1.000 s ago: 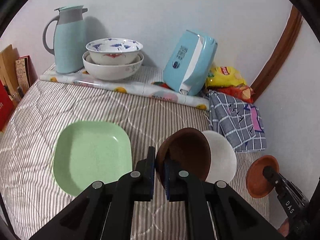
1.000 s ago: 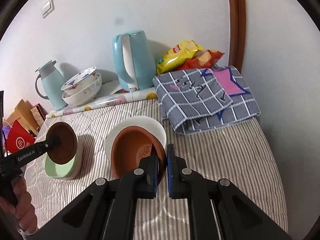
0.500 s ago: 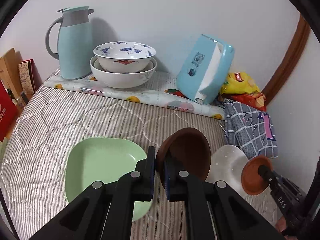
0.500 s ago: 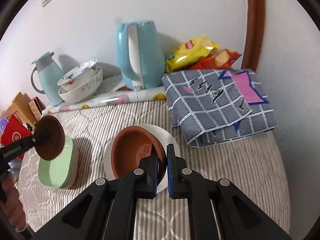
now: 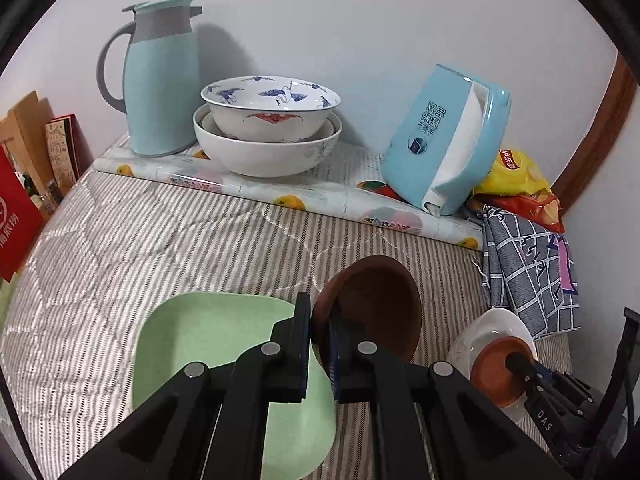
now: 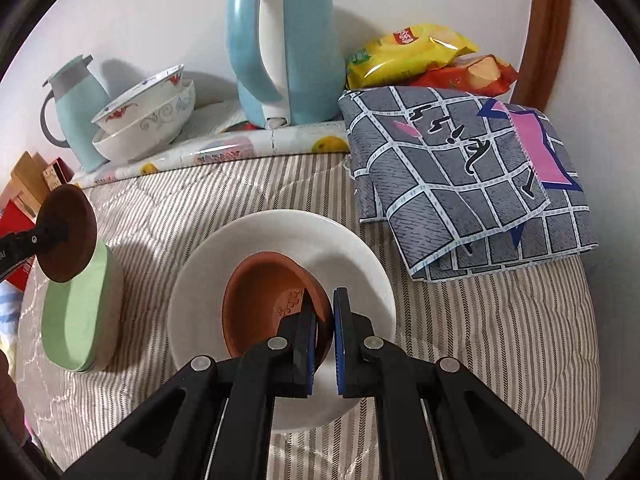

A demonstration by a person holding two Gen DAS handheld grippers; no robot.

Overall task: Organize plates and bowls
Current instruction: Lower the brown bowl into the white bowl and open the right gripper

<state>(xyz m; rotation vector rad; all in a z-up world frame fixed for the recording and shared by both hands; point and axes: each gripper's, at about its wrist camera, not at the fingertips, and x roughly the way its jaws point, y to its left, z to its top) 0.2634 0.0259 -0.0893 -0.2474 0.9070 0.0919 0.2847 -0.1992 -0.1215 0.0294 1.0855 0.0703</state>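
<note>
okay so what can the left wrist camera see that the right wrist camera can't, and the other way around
Only the left wrist view shows the crane painting inside the top stacked bowl and the printed label on the blue kettle.

Only the right wrist view shows the whole white plate and the orange-brown dish tilted over it in the right claw.

Both show the green plate, the dark brown dish pinched in the left claw, the thermos, the snack bags and the checked cloth.

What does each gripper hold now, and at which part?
The left gripper pinches a dark brown dish by its rim; the right gripper pinches a terracotta dish by its rim.
</note>
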